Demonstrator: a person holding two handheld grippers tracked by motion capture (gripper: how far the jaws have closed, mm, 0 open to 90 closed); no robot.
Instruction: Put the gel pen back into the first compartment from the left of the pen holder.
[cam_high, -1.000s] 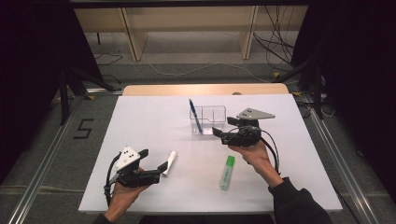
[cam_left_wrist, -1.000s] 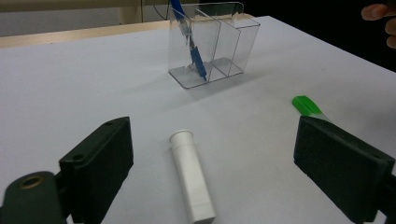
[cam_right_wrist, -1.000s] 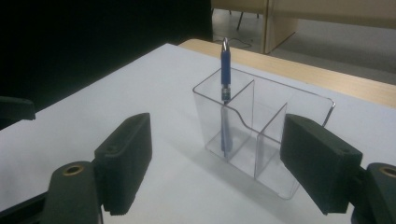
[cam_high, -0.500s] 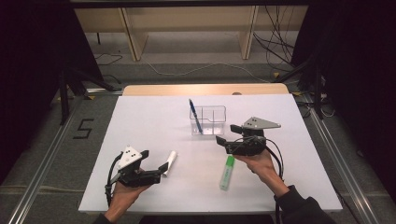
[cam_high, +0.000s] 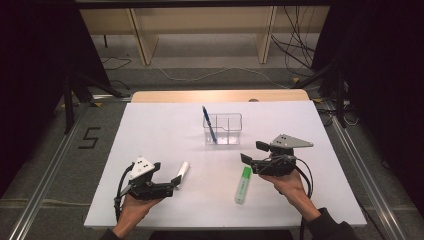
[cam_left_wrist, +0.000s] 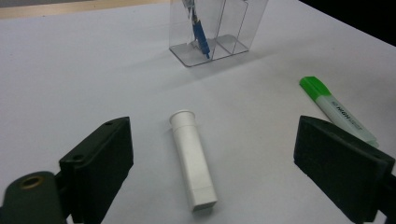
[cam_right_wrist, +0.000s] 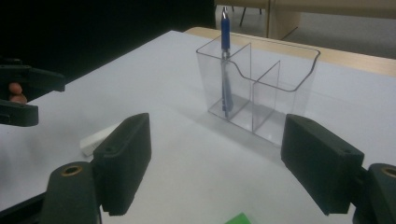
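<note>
— Position of the white tube (cam_left_wrist: 192, 158)?

— Lying flat near the table's (cam_high: 165, 125) front-left corner, untouched, between the left gripper's (cam_high: 172, 181) parted jaws.

— The green highlighter (cam_high: 243, 184)?

— Flat toward the front edge, just below the right gripper (cam_high: 252, 152), jaws wide apart, holding nothing.

— The clear organizer (cam_high: 223, 129)?

— Toward the rear edge, a blue pen (cam_high: 209, 123) upright in its left compartment.

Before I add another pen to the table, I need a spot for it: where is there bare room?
The far left of the table, left of the clear holder, is bare, as is the right edge beyond the right gripper. It is crowded in front: the white tube by the left gripper, the green highlighter near the right one.
</note>
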